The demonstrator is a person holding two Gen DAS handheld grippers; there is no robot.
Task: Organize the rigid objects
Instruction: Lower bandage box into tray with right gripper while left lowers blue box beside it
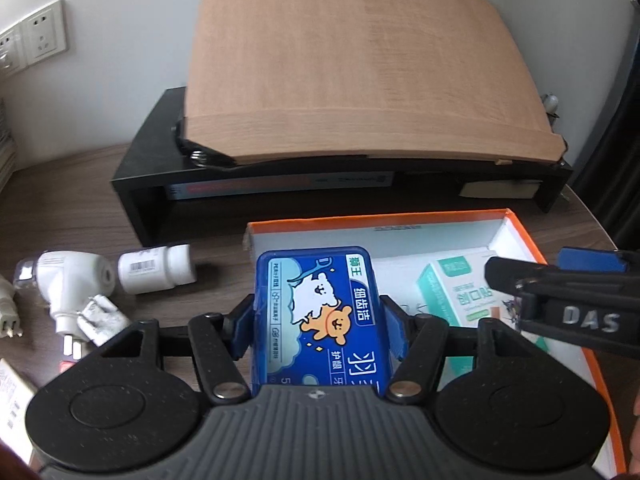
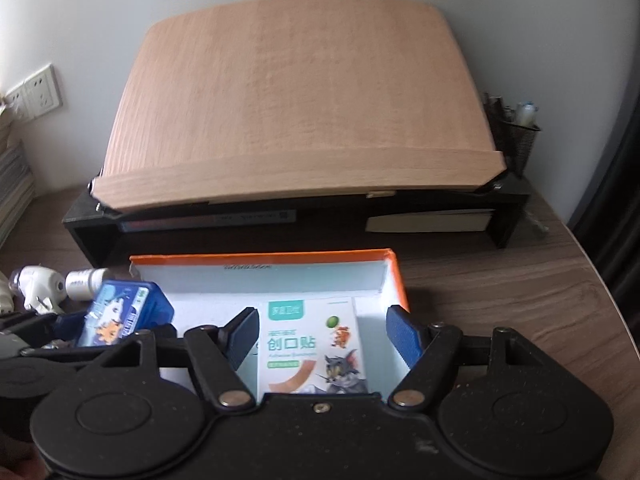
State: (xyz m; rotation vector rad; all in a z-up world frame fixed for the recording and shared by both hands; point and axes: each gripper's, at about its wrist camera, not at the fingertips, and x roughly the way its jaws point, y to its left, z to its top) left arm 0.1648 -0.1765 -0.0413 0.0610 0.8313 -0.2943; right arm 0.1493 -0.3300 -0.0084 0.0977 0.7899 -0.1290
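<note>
My left gripper [image 1: 320,328] is shut on a blue floss-pick box [image 1: 320,312] with a cartoon bear label. It holds the box above the near-left part of an orange-rimmed white cardboard box [image 1: 516,224]. A white-and-green plaster box [image 2: 312,344] lies flat inside that cardboard box [image 2: 394,276]. My right gripper [image 2: 324,336] hovers over the plaster box, its blue pads standing clear of both sides. The right wrist view shows the blue box [image 2: 120,312] at the left. In the left wrist view, the right gripper [image 1: 540,270] reaches in from the right.
A white pill bottle [image 1: 158,270] and white plug adapters [image 1: 68,280] lie on the wooden desk left of the cardboard box. Behind stands a black desk riser [image 1: 144,176] carrying a tilted wooden board [image 1: 360,80]. A mesh pen holder [image 2: 516,136] is at the back right.
</note>
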